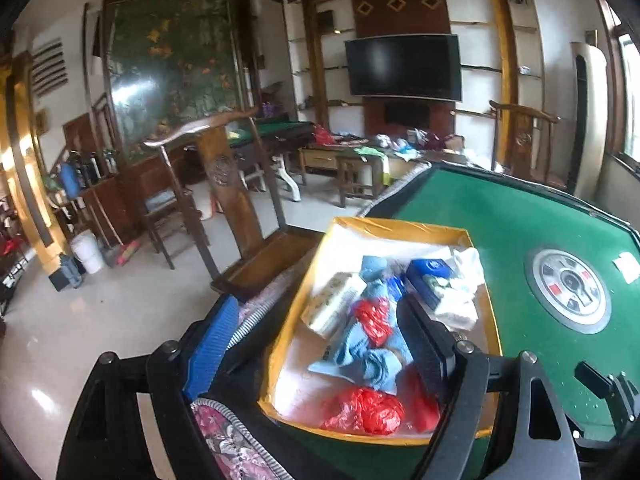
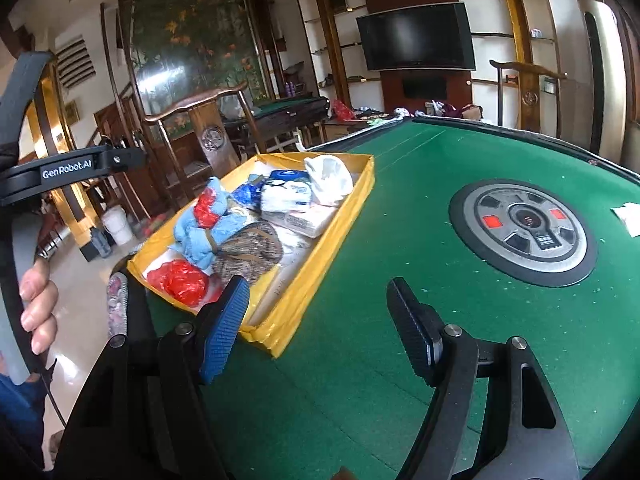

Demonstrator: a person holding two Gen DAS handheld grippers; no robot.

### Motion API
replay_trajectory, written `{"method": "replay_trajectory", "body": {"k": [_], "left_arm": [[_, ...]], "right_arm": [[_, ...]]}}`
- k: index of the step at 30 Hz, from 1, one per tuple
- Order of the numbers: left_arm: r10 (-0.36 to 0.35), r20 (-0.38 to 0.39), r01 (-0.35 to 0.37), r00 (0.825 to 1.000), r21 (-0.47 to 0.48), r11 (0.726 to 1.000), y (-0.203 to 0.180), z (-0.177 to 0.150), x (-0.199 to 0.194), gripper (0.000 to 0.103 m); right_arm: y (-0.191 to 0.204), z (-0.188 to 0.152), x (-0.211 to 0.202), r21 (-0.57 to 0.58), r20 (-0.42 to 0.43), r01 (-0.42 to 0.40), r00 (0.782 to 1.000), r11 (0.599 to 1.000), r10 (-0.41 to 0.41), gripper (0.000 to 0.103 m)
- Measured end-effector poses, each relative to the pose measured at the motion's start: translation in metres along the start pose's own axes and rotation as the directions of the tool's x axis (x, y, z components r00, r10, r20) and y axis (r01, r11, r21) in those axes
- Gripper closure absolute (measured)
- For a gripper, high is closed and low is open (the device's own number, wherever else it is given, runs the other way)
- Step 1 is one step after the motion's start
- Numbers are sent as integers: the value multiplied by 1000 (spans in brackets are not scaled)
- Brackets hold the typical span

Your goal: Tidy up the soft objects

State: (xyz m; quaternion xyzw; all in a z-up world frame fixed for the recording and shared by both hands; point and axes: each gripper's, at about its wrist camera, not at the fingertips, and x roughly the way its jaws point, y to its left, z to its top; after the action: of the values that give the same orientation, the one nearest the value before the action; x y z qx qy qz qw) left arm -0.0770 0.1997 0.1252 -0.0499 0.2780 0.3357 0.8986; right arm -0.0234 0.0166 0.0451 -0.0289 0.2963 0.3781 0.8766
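Yellow cardboard walls frame the shallow tray that holds the soft things, and it sits at the near-left corner of the green felt worktop. Its long axis runs away from me and slightly to the right, from the near short wall by my right gripper toward the far worktop edge. Inside, a red plastic bag lies at the near end, a crumpled blue cloth behind it, a brown patterned pouch beside that, then tissue packs and a white plastic bag at the far end.

My left gripper hangs over the tray's near-left part with its fingers spread wide and nothing between them; one finger stands outside the left wall, the other above the blue cloth. My right gripper hovers over bare felt just right of the tray's near corner, fingers also wide apart and empty.

Left of the tray the worktop ends at once, with a flowered cushion and a wooden chair beyond the edge. To the right the felt is open as far as the round grey centre panel, and a white scrap of paper lies past it. Open felt also runs ahead of the tray to the dark far rim.
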Motion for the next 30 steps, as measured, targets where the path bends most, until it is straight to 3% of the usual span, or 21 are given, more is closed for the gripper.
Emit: {"method": "replay_trajectory", "body": {"k": [2, 5, 9, 14, 19, 21, 25, 30], "left_arm": [[-5, 2, 5, 1000, -4, 1000, -2, 0, -1, 22], [-69, -37, 68, 997, -10, 998, -3, -2, 5, 22], [-113, -52, 113, 992, -15, 994, 0, -6, 9, 22], [-192, -41, 189, 981, -57, 980, 20, -9, 6, 22], [-124, 44, 125, 991, -20, 992, 46, -9, -12, 22], [-112, 47, 111, 993, 14, 994, 49, -12, -13, 21], [-18, 33, 16, 999, 76, 997, 44, -22, 0, 22], [-66, -40, 68, 997, 56, 996, 33, -30, 22, 22]], "right_arm": [[7, 1, -3, -37, 19, 19, 1000, 999, -19, 31], [16, -1, -5, -70, 22, 15, 1000, 997, -14, 31], [14, -2, -4, -23, 10, -40, 999, 999, 40, 31], [15, -4, 0, -32, 2, -23, 1000, 999, 23, 31], [23, -6, 1, -57, -1, -55, 998, 997, 55, 31], [27, -7, 0, -72, 1, -62, 998, 995, 62, 31], [32, -8, 0, -88, 6, -80, 997, 993, 81, 31], [31, -8, 2, -82, -2, -73, 997, 994, 74, 31]]}}
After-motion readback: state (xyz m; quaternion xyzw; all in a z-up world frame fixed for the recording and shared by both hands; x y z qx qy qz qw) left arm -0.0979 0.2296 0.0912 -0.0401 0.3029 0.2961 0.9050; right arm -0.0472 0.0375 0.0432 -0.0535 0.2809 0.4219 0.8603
